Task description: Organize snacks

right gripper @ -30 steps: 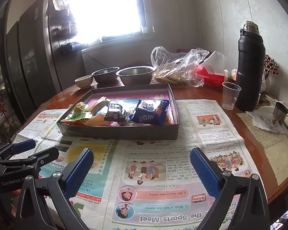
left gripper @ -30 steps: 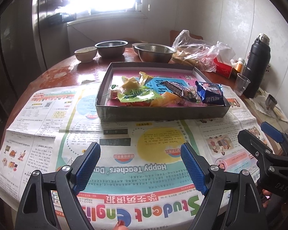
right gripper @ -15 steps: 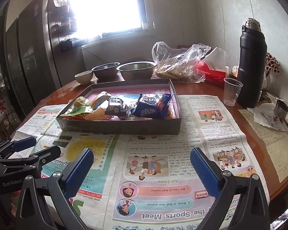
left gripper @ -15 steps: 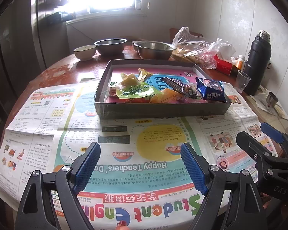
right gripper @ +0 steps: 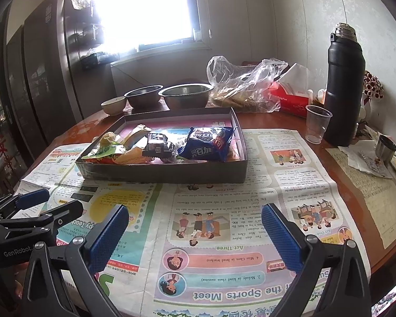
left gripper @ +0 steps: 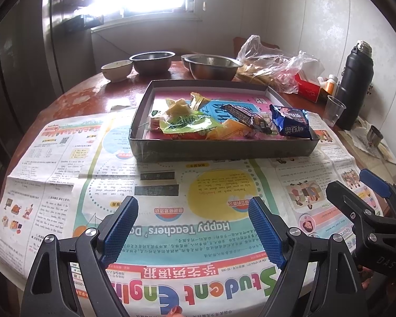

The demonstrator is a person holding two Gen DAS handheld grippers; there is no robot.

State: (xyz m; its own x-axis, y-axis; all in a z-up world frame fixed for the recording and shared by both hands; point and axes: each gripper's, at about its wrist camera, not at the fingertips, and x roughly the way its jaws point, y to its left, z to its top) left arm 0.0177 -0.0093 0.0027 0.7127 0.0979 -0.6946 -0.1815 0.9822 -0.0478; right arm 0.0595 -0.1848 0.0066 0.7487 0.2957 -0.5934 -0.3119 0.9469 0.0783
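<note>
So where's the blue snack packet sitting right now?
The blue snack packet lies inside the grey tray, at its right end beside the dark wrapper, in both views. Neither gripper is touching it.

Low wrist views – both facing tray (left gripper: 219, 150)

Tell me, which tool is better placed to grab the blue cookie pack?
Probably the right tool: the blue cookie pack lies at the box's right end, nearer it. Both tools are open and empty.
</note>
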